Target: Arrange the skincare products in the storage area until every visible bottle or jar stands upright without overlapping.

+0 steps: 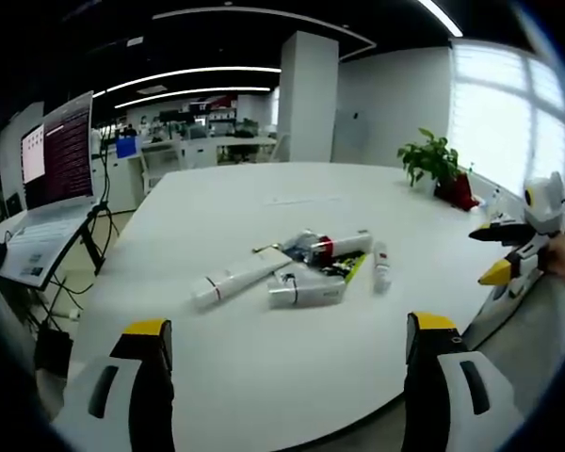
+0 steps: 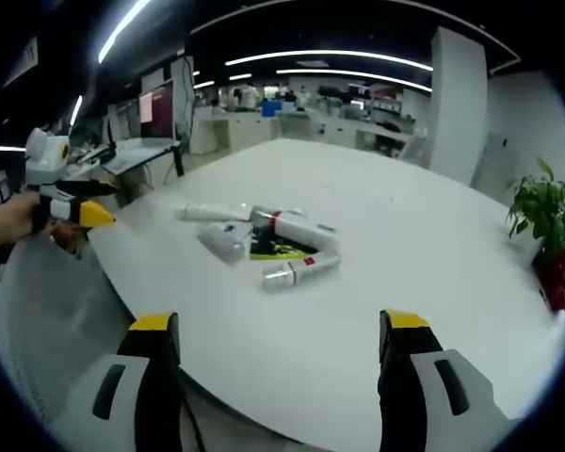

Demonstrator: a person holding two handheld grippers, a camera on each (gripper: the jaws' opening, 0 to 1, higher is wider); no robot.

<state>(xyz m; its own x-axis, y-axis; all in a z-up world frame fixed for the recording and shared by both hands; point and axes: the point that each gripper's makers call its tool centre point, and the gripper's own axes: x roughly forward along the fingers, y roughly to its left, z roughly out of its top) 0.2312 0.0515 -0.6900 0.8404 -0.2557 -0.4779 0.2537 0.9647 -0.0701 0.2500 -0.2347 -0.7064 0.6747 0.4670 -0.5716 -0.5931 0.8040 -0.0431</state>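
Skincare tubes [image 1: 292, 268] lying flat in a heap, mid white surface [image 1: 264, 377]. Left hand-held gripper [image 1: 287, 353] and right hand-held gripper [image 2: 281, 344] wide open, holding nothing, well apart from the heap.

A broad white table [image 1: 292, 188] fills an open-plan office, a potted green plant [image 1: 431, 160] in a red pot at its two o'clock edge. An open laptop [image 1: 52, 160] (screen lit) sits on a stand at nine o'clock. Desks [image 2: 292, 122] and ceiling light strips [image 2: 330, 55] line the background.
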